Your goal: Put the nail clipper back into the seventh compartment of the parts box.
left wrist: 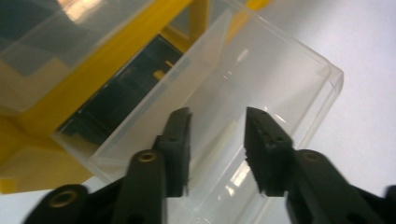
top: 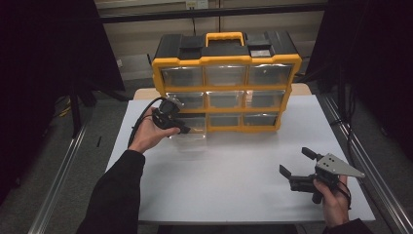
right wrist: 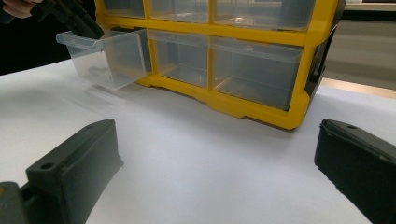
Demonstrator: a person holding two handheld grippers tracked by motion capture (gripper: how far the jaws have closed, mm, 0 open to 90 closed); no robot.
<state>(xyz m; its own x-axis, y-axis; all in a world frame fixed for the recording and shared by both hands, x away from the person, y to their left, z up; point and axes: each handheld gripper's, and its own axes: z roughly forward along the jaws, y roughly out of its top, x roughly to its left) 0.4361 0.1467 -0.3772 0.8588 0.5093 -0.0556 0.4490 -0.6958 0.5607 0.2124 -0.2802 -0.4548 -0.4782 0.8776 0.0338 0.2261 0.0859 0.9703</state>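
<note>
A yellow and black organizer (top: pixel 226 83) with clear drawers stands at the back of the white table (top: pixel 219 190). Its bottom-left drawer (top: pixel 194 135) is pulled out toward me and looks empty. My left gripper (top: pixel 185 129) hovers at that drawer's front lip. In the left gripper view its jaws (left wrist: pixel 218 116) stand apart above the clear drawer (left wrist: pixel 280 70), with no pad pressing on it. My right gripper (top: pixel 295 160) is held near the table's front right, wide open with nothing between its fingers (right wrist: pixel 74 163). The right gripper view also shows the drawer (right wrist: pixel 112 58) and the left gripper (right wrist: pixel 79 21).
The other drawers (right wrist: pixel 252 70) sit closed in the yellow frame (right wrist: pixel 243 109). A broad stretch of white tabletop (right wrist: pixel 196 158) lies between the organizer and my right gripper. Metal rails (top: pixel 355 146) run along both sides of the table.
</note>
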